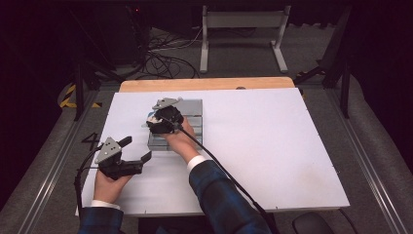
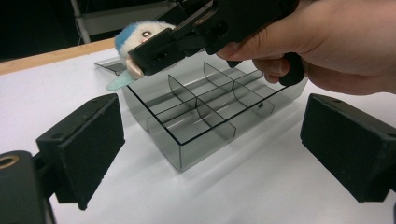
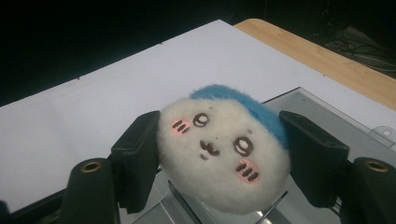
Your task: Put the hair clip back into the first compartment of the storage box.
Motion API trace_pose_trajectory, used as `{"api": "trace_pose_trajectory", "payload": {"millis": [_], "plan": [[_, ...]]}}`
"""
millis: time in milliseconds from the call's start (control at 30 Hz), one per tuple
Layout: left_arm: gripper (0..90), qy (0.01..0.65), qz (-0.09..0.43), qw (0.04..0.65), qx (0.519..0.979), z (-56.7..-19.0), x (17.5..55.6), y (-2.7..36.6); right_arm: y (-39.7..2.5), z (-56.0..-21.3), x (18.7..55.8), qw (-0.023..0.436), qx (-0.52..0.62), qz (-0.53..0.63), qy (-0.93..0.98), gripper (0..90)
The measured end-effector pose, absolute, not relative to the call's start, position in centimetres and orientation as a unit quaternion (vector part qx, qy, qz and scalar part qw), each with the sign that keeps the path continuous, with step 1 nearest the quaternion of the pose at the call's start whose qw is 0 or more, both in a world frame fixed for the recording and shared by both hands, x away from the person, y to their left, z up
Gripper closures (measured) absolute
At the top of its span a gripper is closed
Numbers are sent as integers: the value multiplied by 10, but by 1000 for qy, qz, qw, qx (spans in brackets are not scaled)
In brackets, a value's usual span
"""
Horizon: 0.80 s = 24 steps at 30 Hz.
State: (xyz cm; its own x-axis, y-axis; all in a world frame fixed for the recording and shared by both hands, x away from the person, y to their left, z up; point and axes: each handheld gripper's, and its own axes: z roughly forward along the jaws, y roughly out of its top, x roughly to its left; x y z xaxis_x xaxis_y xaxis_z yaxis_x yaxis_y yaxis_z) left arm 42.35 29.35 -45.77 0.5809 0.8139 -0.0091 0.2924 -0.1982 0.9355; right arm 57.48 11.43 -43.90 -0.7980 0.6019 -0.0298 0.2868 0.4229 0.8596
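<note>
Fingers (image 3: 140, 163) of the right gripper (image 3: 219, 158) squeeze a fluffy toy (image 3: 224, 149) above the clear box (image 2: 201, 112). Left gripper (image 2: 210, 154) fingers gape wide, holding nothing. Box slots look empty on the counter (image 1: 272, 146).

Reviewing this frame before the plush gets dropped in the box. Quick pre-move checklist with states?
1. Right tongs clamped on plush toy, a jaw on each side: ok.
2. Plush above the divided box, over its far corner: ok.
3. Compartments facing the left gripper view are bare: ok; those under the hand: cannot tell.
4. Left tongs open, holding nothing, off the box: ok.
5. Box flat on the white tabletop: ok.
6. Target compartment: cannot tell.
</note>
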Motion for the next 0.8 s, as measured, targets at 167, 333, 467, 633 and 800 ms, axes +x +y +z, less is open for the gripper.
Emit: {"api": "trace_pose_trajectory", "payload": {"millis": [167,333,467,633,800], "plan": [[67,381,256,503,732,-458,424,294,114,-439,575,166,272,462,827,336],[67,380,257,503,732,-458,424,294,114,-439,576,167,274,462,827,336],[67,382,257,502,732,-458,424,294,114,-439,576,164,275,465,826,336],[68,383,258,502,732,-458,424,294,114,-440,577,165,279,460,827,335],[68,383,259,503,730,-458,424,294,114,-441,578,167,280,461,825,330]]}}
